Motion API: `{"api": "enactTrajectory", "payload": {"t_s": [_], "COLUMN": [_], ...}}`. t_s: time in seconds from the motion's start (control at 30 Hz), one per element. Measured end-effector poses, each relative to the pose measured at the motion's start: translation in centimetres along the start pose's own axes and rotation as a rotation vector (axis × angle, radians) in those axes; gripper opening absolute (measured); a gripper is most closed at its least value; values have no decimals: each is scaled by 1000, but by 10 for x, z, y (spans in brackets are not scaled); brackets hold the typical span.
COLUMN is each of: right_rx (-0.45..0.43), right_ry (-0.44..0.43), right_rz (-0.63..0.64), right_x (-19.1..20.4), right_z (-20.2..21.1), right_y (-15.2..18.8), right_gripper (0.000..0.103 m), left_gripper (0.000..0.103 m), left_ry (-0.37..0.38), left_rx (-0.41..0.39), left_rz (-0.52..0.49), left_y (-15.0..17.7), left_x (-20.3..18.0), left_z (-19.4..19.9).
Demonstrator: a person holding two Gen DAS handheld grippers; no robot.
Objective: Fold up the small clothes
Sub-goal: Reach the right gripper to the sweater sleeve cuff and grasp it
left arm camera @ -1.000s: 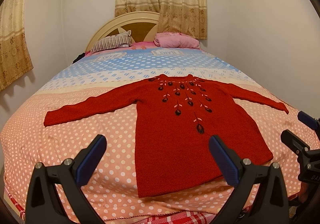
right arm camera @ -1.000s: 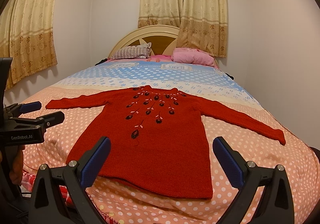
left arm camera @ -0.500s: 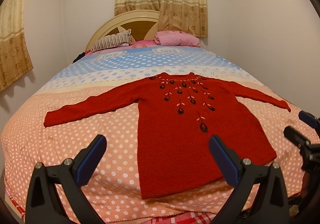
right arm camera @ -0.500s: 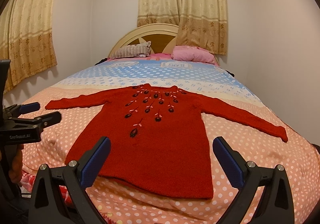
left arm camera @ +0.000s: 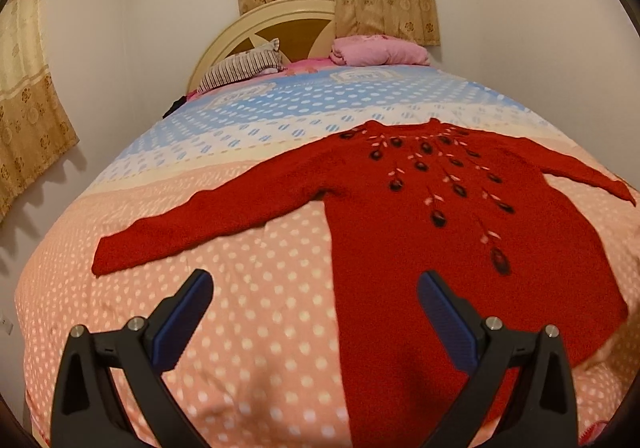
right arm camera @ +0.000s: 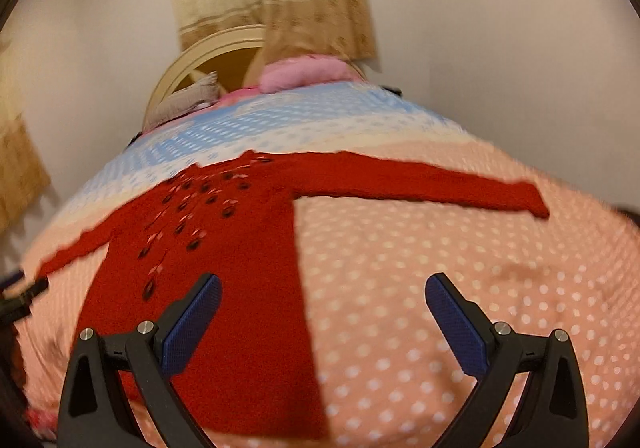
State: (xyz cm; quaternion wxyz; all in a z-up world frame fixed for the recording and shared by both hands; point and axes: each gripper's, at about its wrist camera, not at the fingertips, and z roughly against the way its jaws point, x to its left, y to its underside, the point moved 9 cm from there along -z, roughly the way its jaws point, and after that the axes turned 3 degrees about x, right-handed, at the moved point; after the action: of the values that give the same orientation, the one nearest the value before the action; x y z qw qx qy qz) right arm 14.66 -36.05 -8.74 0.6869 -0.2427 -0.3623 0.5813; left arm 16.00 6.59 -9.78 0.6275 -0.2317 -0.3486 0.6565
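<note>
Two grippers hover low above the near end of the bed point(left arm camera: 248, 328), each pointing toward the headboard point(left arm camera: 280, 14). Left gripper point(left arm camera: 316, 312) has its jaws spread wide, empty, over the sweater's point(left arm camera: 420, 248) left hem. Right gripper point(right arm camera: 322, 314), tilted, also gapes empty over the right hem. Beyond them the sweater lies flat, sleeves outstretched. Pillows point(left arm camera: 376, 52) rest farthest back.

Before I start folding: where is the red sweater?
The red sweater lies flat, sleeves spread, on the bed's pink dotted sheet, just ahead of both open grippers.
</note>
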Motion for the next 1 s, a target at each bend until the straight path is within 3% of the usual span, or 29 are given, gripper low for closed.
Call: {"api": "enactTrajectory", "payload": {"t_s": [0.27, 0.33, 0.47, 0.6, 0.67, 0.87, 1.0], "right_rx": [30, 43, 63, 85, 84, 68, 85], "right_ry": [37, 46, 70, 89, 112, 235, 271], "right_rz": [-231, -287, -389, -492, -520, -561, -561], "right_x": [-91, -118, -168, -209, -223, -273, -293], "right_z": [-35, -43, -59, -75, -81, -92, -100], "right_y": [-35, -42, -52, -59, -63, -79, -82], "right_gripper": [102, 94, 88, 74, 68, 68, 66], "left_gripper": [103, 103, 103, 103, 103, 103, 103], "left_ry": [-23, -27, -46, -78, -84, -117, -128], "left_rx": [44, 45, 40, 46, 52, 47, 60], "left_rz": [15, 5, -28, -59, -58, -72, -56], "left_y": [-19, -23, -30, -35, -37, -44, -48], "left_x": [7, 4, 0, 0, 2, 7, 11], "left_z": [-48, -56, -71, -87, -94, -113, -130]}}
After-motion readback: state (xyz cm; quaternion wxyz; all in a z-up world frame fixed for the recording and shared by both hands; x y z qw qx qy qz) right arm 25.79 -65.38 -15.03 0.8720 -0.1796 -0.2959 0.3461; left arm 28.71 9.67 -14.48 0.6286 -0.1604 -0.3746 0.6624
